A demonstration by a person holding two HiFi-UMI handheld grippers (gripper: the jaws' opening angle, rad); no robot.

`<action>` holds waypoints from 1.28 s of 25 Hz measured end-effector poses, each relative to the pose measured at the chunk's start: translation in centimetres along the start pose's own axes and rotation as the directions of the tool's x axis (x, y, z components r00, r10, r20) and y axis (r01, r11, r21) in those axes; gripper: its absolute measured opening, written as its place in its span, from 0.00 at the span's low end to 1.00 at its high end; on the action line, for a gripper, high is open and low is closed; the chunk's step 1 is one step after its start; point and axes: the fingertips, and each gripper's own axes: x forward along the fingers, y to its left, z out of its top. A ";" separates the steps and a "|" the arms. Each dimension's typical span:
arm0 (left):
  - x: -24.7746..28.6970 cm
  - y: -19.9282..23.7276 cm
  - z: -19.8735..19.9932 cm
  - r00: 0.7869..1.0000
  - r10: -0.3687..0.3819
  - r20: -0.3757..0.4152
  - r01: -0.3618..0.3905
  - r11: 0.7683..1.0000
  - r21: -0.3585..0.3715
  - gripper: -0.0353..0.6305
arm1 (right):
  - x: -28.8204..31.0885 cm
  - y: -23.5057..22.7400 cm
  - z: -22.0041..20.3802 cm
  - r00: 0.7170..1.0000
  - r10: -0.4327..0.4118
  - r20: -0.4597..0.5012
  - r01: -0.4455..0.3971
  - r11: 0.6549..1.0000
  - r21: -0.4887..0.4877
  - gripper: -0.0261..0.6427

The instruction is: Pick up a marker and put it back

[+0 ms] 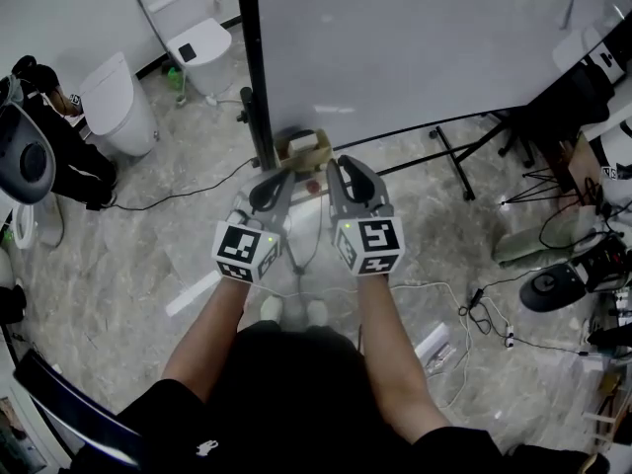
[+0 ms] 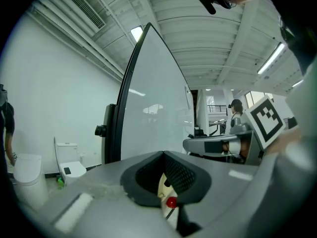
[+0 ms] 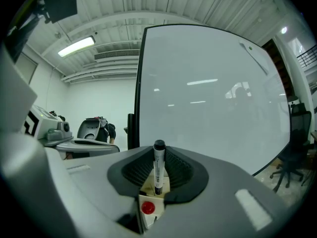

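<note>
The right claw (image 3: 158, 157) pinched a marker (image 3: 158, 175) upright by its slim white barrel, black cap on top, before the glossy whiteboard (image 3: 213, 93). The left claw (image 2: 164, 156) was pressed together, empty. I'd worry the smooth round plastic could swivel or slide between the ribbed black pads (image 3: 183, 171) if tilted, and miss the tan box (image 1: 305, 147) at the board's foot.

From where I sit this reads as a lab or test hall, not a home: a big whiteboard (image 1: 415, 47) on a black stand, toilets (image 1: 197, 39) standing loose on the marble-pattern floor (image 1: 128, 255), cables (image 1: 178, 197) trailing across it, an office chair (image 3: 285, 167), strip lights (image 3: 77, 45) and a vent (image 2: 81, 6) in a ribbed ceiling
</note>
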 end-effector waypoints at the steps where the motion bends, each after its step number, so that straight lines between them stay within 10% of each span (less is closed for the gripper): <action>1: -0.2 -0.1 0.1 1.000 -0.002 0.002 0.002 1.000 0.002 0.06 | -0.2 0.1 0.2 1.000 0.000 0.005 0.000 1.000 -0.002 0.15; 32: -2.9 -2.1 7.5 0.992 -0.027 0.127 0.019 0.998 0.068 0.06 | -6.7 1.9 9.8 0.978 0.000 0.208 0.016 0.997 -0.075 0.15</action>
